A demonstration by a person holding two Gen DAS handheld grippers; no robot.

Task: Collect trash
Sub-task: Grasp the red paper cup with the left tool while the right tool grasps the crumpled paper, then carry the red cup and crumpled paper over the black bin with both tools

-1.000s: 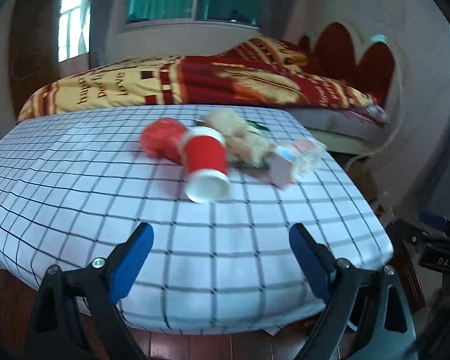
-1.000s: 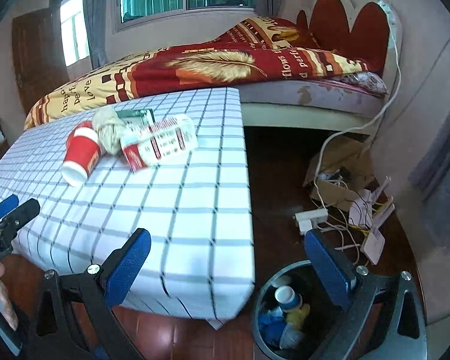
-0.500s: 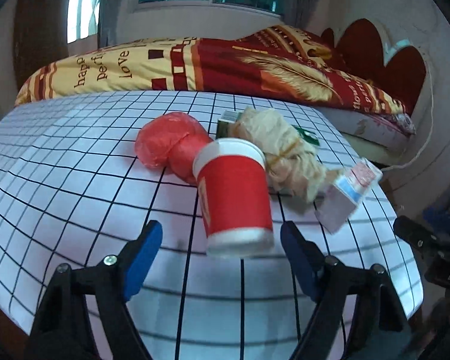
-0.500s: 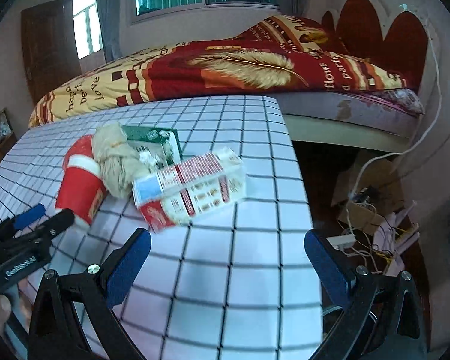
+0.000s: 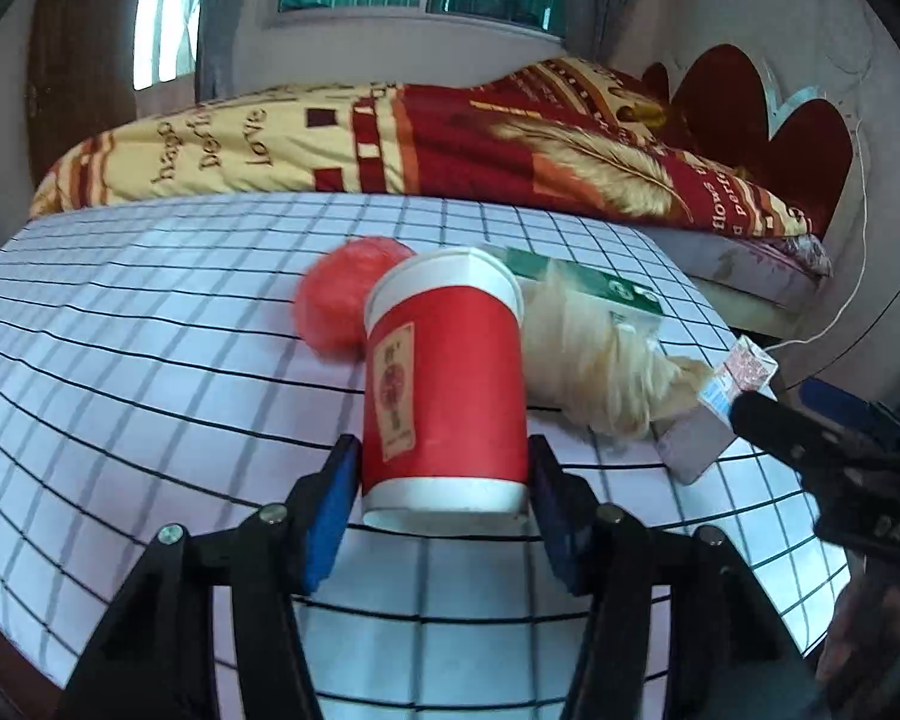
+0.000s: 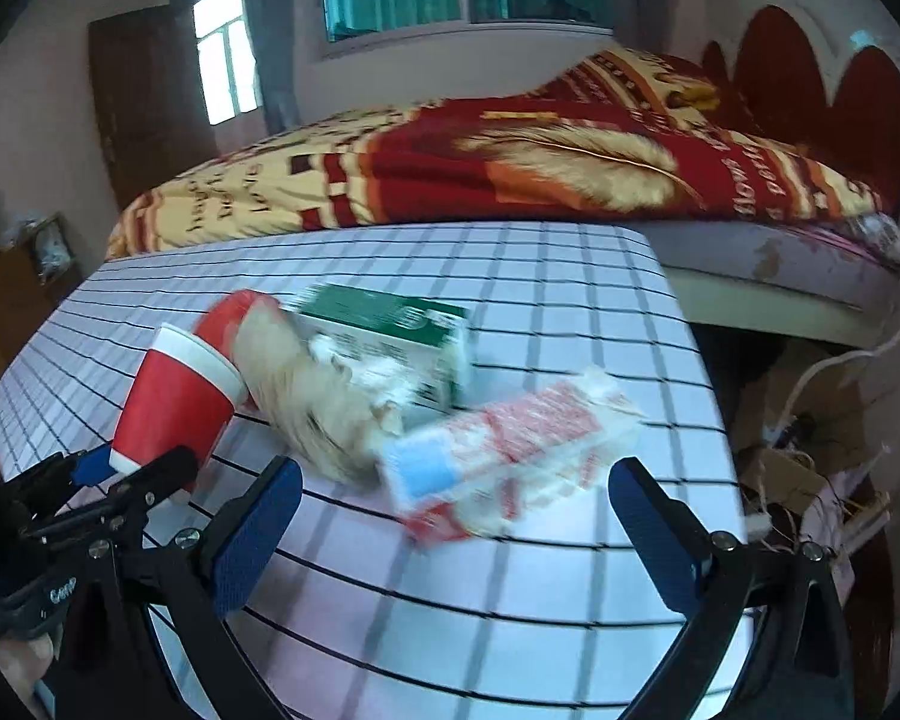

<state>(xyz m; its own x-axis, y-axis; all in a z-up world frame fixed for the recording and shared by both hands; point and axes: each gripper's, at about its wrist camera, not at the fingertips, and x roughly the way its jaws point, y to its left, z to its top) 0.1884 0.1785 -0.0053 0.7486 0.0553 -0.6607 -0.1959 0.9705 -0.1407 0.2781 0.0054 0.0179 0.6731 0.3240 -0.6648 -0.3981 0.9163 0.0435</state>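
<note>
red cup (image 5: 444, 384) lying, rim away | left jaws seemingly pinching it | right jaws spread

The left gripper (image 5: 444, 480) reaches low over the near edge of the table, its two blue pads (image 5: 330, 510) closed in against the sides of a red cup (image 5: 444, 396) lying there. The right gripper (image 6: 450, 510) hovers by the table's near right corner, its jaws spread wide and holding nothing.
</note>
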